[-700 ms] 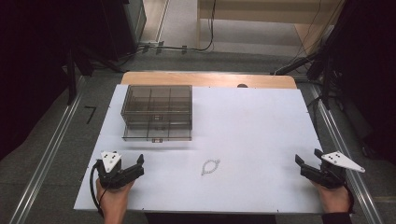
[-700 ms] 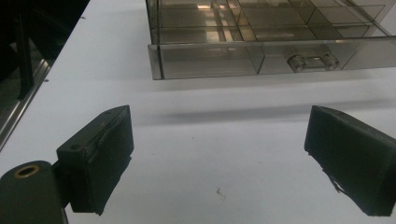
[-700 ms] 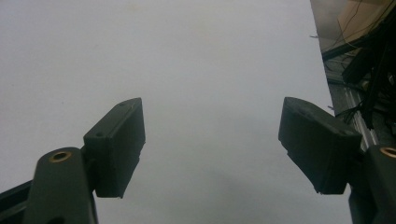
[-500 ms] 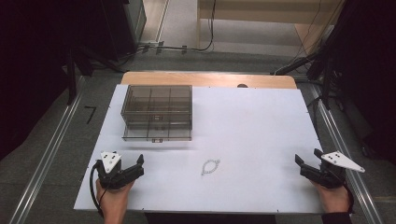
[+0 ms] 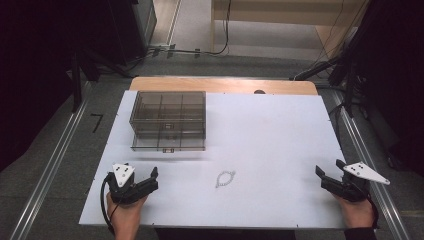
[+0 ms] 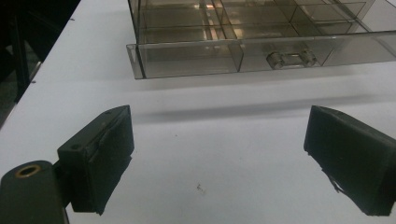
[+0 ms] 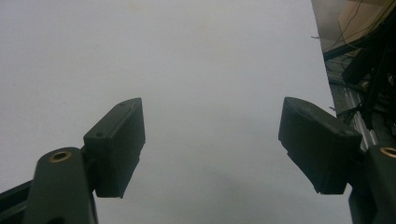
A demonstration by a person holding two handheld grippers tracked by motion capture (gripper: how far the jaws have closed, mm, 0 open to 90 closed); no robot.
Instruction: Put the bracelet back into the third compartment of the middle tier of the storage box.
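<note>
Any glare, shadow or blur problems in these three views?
High view: surroundings dark, white table evenly lit, necklace small and faint. Left gripper view: drawer box shows warm reflections and casts a soft shadow; near jaws soft. Right gripper view: jaws slightly blurred.

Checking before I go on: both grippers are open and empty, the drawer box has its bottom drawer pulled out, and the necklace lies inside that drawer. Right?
Not quite. The necklace is not in the drawer; the high view shows it on the bare table, nearer the person than the drawer box. The rest holds: left gripper and right gripper are open and empty.
</note>
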